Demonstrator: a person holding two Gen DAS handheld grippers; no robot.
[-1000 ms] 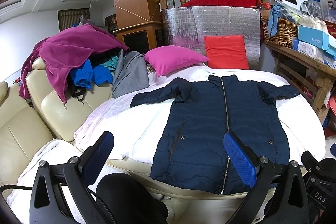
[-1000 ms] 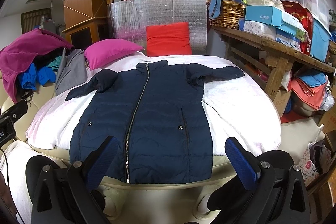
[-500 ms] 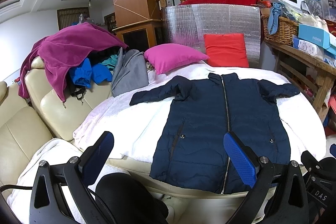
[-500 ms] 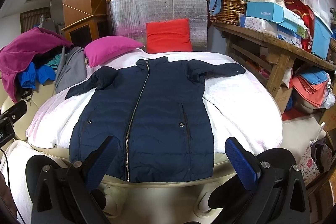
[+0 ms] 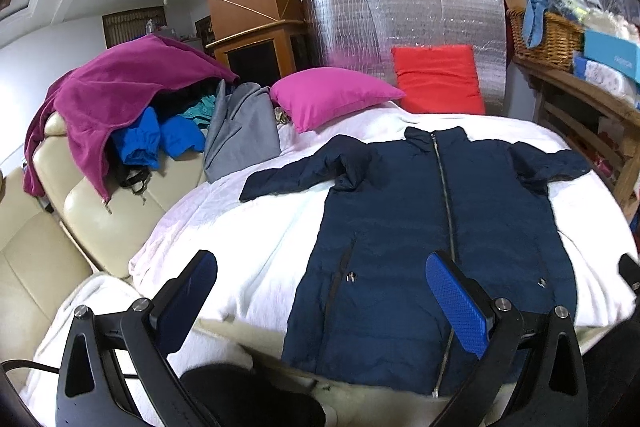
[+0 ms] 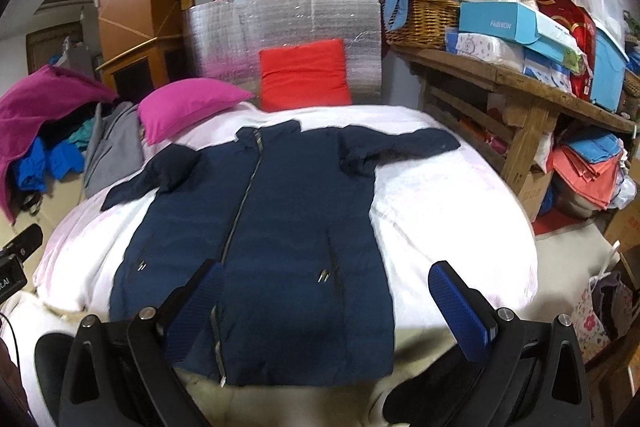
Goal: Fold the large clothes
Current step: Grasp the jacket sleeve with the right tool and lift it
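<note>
white blanket (image 5: 248, 227) bears the navy coat (image 5: 420, 247) lengthwise ahead; left gripper (image 5: 332, 291) and right gripper (image 6: 332, 303), both wide and empty, seem equally near its hem.

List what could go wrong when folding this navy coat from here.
1. The navy puffer coat hangs its hem over the front edge of the white blanket; pulling it could slide it off.
2. Its puffy padding may spring back open after a fold.
3. The sleeve nearer the pink pillow is bunched at the shoulder, so it could fold unevenly. Both the left tool and right tool are open, holding nothing.
</note>
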